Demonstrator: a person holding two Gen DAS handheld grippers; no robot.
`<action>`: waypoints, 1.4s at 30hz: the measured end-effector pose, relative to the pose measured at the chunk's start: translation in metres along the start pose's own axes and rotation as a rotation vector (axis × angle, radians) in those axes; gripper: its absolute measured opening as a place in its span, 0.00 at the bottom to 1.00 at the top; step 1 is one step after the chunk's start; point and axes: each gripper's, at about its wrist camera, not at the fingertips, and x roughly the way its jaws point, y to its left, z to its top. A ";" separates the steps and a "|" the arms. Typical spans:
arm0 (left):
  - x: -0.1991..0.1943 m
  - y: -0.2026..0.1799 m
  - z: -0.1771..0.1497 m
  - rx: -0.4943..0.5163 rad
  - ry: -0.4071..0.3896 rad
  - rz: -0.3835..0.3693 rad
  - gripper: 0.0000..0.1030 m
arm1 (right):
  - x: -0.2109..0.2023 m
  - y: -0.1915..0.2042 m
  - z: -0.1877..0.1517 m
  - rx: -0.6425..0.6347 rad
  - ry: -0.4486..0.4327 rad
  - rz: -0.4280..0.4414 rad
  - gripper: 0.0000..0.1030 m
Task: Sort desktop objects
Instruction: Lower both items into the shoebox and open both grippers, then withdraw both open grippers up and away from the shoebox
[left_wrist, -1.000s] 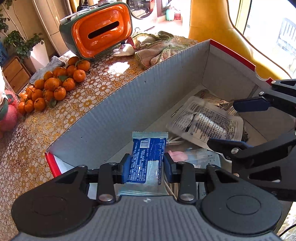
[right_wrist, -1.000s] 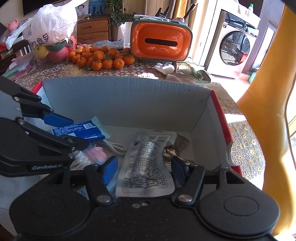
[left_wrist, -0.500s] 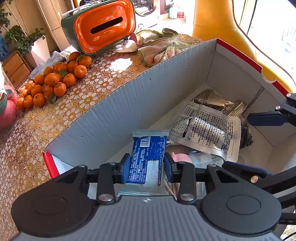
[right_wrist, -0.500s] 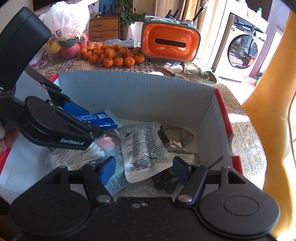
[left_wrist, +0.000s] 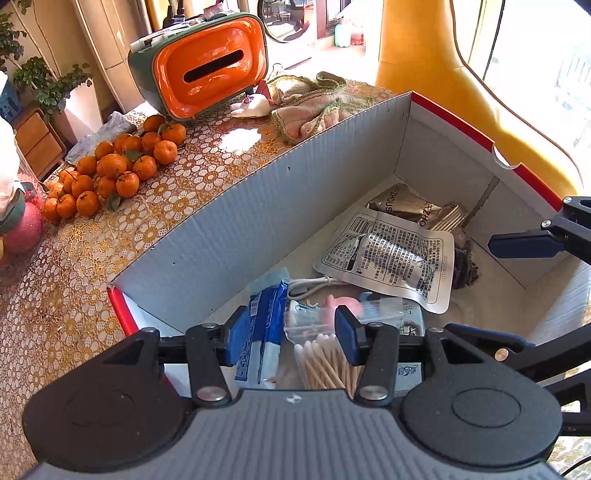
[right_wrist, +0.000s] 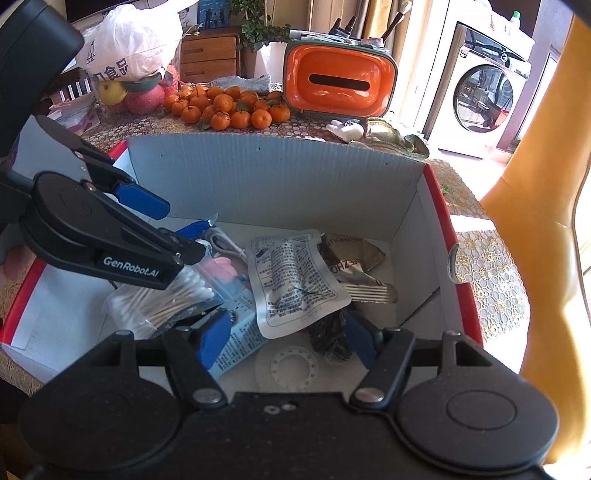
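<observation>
A red-edged cardboard box holds a silver printed pouch, a brown packet, a bag of cotton swabs and a white cable. My left gripper hangs over the box's left end, its jaws opening. The blue snack packet has slipped low and leans against the left pad only; the right pad stands apart from it. My right gripper hovers open over the box's right part, holding nothing.
On the gold lace tablecloth behind the box sit a heap of tangerines, an orange tissue box and a crumpled cloth. A yellow chair stands at the right. A white plastic bag and apples lie far left.
The left jaws have spread and released the blue packet, which sank into the box beside the cotton swabs. The right gripper has drawn back to the right and opened a little wider.
</observation>
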 end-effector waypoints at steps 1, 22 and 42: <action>-0.003 0.000 -0.001 -0.001 -0.003 -0.002 0.47 | -0.002 0.000 0.000 -0.001 -0.001 0.000 0.67; -0.072 0.002 -0.034 -0.026 -0.090 -0.054 0.52 | -0.056 0.002 -0.004 0.038 -0.062 0.027 0.68; -0.135 0.008 -0.080 -0.066 -0.197 -0.080 0.88 | -0.104 0.023 -0.021 0.078 -0.139 0.055 0.76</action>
